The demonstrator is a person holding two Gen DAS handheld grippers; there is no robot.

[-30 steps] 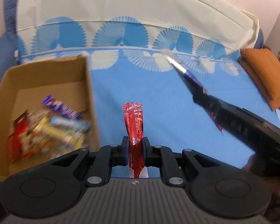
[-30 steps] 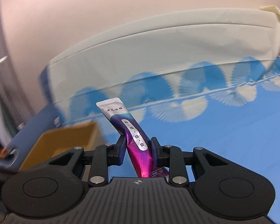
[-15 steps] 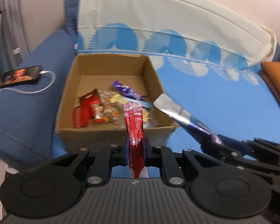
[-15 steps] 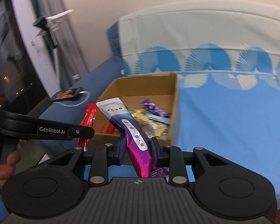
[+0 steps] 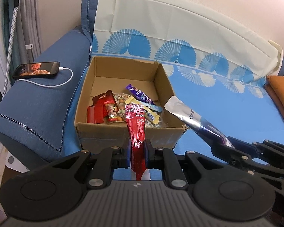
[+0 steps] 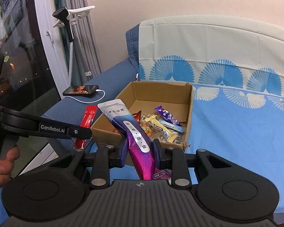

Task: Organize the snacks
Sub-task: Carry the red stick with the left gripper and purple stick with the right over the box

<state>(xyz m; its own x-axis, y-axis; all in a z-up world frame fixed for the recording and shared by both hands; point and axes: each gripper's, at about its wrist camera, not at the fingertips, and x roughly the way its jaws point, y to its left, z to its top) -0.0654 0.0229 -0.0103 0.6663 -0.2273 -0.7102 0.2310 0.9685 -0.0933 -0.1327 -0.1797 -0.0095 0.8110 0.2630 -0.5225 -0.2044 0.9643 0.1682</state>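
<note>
Left hand-held gripper [image 5: 137,152]: clamped on red sachet [image 5: 136,124], upright between jaws. Right hand-held gripper [image 6: 140,151]: clamped on purple-silver sachet [image 6: 131,130], tilted left.

Change: both swung from open blue sheet toward cardboard box [image 5: 126,132], now slowing just short of near wall.

Box: on sofa seat, holds mixed snacks [image 5: 123,106].

Judgement: carry finished; drop into box next.

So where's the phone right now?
The phone lies on the sofa's blue armrest, left of the cardboard box in both wrist views, with a white cable plugged into it.
</note>
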